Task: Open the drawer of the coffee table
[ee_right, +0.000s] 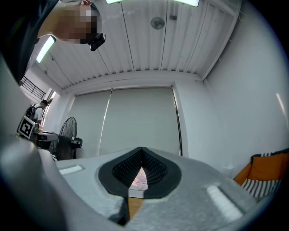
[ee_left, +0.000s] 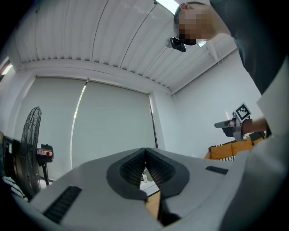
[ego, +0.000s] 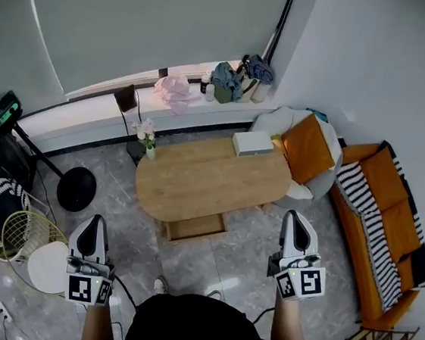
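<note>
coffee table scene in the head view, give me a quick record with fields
coffee table: oval, wooden, ahead of the person
white box: on top, far right end
flower vase: at the table's left end
drawer: wooden box shows below near edge; no gripper on it
left gripper: shut, empty, short of table
right gripper: shut, empty, short of table

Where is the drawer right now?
Head view, centre: the drawer sits under the near edge of the coffee table, ahead, between the left gripper and right gripper.

Tan coffee table [ego: 211, 180]; orange sofa [ego: 395, 217]; black-white striped throw [ego: 359, 191]
</note>
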Tool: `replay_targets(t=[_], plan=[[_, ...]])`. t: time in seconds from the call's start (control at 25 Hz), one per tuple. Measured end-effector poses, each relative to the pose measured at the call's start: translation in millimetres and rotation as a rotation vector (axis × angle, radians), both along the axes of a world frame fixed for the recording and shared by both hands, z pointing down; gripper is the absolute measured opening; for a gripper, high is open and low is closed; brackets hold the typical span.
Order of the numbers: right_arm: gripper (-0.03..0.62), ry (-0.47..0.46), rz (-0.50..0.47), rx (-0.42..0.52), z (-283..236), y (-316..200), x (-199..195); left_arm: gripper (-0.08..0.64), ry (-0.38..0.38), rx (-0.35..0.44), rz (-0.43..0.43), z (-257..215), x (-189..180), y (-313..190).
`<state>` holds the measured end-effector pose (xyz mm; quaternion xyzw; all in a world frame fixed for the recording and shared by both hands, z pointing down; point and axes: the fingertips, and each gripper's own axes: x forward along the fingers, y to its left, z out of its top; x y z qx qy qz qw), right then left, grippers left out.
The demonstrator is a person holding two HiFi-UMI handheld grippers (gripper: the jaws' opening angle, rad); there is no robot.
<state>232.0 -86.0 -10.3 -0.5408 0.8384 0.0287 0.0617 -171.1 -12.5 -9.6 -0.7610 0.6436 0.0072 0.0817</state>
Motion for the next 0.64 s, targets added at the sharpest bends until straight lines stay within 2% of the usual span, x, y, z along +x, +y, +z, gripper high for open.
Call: replay_targets(t=[0.64], plan=[[0.005, 0.008, 0.007, 0.004, -0.8, -16.6, -13.8, 0.008, 0.008, 0.001, 0.024, 2.4, -4.7, -20.1]])
